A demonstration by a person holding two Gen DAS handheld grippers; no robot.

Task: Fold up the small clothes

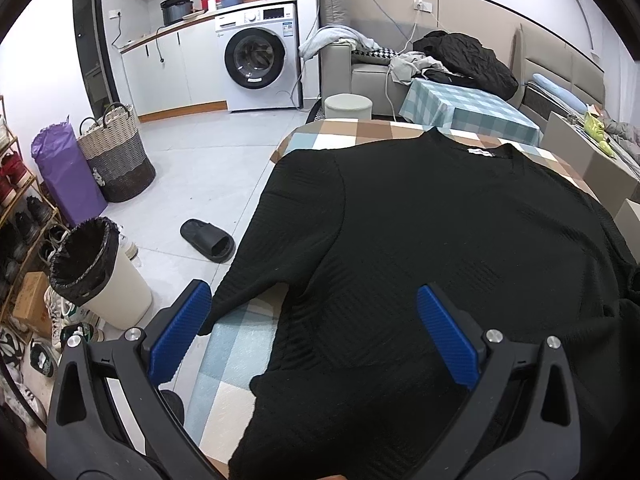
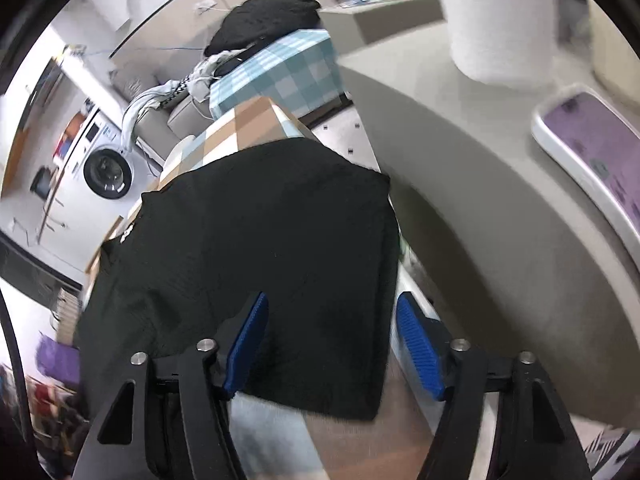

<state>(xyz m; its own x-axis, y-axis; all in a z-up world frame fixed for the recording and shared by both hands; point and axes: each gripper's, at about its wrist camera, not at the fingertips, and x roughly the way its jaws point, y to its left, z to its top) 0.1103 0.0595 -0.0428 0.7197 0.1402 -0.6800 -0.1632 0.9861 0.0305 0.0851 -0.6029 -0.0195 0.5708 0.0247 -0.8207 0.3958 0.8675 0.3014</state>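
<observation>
Black textured knit top (image 1: 440, 240), spread flat on a table under a brown, white and blue checked cloth (image 1: 232, 360), neckline with its white label (image 1: 480, 152) at the far end, hem nearest the cameras. Probably light, soft and limp; likely to sag and crease wherever lifted, so best taken by an edge or corner rather than mid-panel. Ribbed weave likely to grip well on the blue ridged pads, with little risk of slipping and nothing fragile about it. One sleeve (image 1: 248, 292) draped off the table's side towards the floor, a natural place to pinch for folding inward. Left gripper (image 1: 312, 304) spread wide above the near part of the garment, nothing held, sleeve just beside one pad (image 1: 180, 336). Right gripper (image 2: 332, 320) about half open over the garment's edge near a hem corner (image 2: 360, 408), one finger above the fabric and the other just past its edge; no pressing contact visible, view blurred. Table edge close on both sides of the fabric, so little flat surface to spare there. Off the sleeve side, open tiled floor with a black slipper (image 1: 208, 240), a cream bin with a black liner (image 1: 92, 268) and a woven basket (image 1: 116, 160). Off the other side, a grey surface bearing a white-rimmed purple tray (image 2: 592, 152).
</observation>
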